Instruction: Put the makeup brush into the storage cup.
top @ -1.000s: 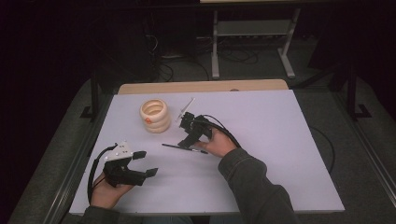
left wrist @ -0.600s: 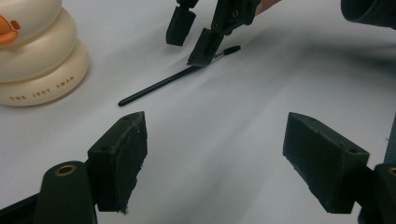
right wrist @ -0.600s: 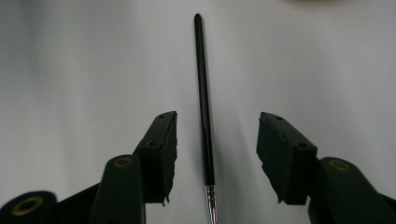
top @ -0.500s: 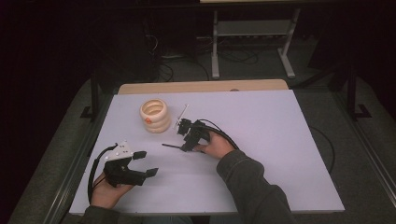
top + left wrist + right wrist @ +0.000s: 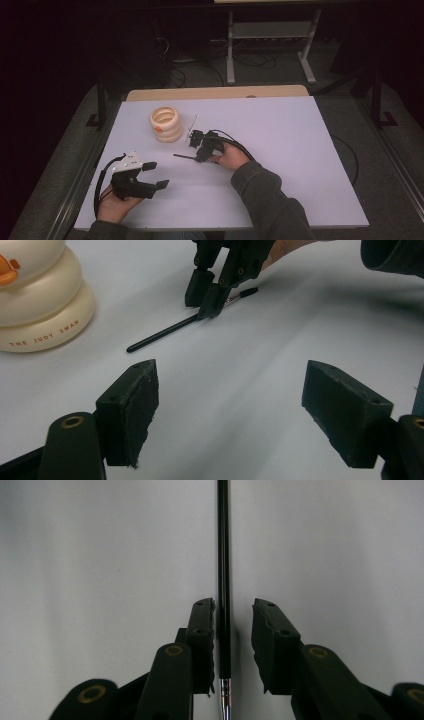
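A thin black brush handle (image 5: pixel 183 156) with a metal ferrule lies flat on the white table (image 5: pixel 290 150). My right gripper (image 5: pixel 199 152) is lowered over it. In the right gripper view the handle (image 5: pixel 223 555) runs straight up between the jaws of the right gripper (image 5: pixel 233 605). The jaws stand narrowly apart, the left one against the handle and the right one with a gap. My left gripper (image 5: pixel 157 175) rests near the front left, wide open and holding nothing. From the left gripper (image 5: pixel 230 385) I see the handle (image 5: pixel 160 334) and the right gripper (image 5: pixel 207 290) farther off.
A cream holder of stacked rings with an orange duck mark (image 5: pixel 166 123) stands behind and left of the brush; in the left gripper view the holder (image 5: pixel 35 305) is at the upper left. A wooden strip (image 5: pixel 215 92) borders the table's far edge. A metal stand (image 5: pixel 270 45) is on the floor beyond.
My right gripper has moved a little left and down onto the brush handle. The handle and the left gripper have stayed in place.
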The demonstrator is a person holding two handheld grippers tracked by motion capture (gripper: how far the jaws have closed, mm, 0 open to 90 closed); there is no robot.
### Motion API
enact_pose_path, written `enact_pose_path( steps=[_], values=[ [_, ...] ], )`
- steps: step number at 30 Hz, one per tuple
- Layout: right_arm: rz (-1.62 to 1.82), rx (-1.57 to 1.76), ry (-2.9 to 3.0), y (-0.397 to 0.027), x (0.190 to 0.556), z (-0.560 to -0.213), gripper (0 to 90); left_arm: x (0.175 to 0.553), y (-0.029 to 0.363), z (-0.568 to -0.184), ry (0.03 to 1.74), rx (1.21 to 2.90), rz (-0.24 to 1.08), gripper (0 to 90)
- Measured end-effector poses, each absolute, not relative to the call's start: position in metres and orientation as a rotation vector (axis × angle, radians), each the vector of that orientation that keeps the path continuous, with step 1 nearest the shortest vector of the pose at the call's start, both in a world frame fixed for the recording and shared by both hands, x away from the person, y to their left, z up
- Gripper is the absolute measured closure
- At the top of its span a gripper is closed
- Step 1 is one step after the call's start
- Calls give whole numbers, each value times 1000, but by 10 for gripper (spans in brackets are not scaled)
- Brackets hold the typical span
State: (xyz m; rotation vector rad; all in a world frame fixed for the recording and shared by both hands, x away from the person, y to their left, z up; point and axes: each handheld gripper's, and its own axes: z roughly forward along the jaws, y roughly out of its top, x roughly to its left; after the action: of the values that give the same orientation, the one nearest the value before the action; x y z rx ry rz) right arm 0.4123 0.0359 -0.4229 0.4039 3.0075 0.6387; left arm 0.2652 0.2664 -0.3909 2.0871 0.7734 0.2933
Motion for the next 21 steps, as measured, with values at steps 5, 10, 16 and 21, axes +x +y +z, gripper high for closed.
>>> enact_pose_path(
  steps=[5, 10, 16, 21],
  values=[
    [622, 367, 3013, 38, 409, -423, 786, 265, 265, -391, 772, 2089, 292, 224],
    [601, 365, 3031, 40, 410, -423, 846, 265, 263, -392, 768, 2090, 290, 225],
    [564, 357, 3043, 44, 411, -422, 849, 266, 263, -391, 763, 2100, 288, 225],
    [588, 373, 3063, 42, 414, -421, 851, 266, 264, -391, 769, 2092, 289, 226]
  ],
)
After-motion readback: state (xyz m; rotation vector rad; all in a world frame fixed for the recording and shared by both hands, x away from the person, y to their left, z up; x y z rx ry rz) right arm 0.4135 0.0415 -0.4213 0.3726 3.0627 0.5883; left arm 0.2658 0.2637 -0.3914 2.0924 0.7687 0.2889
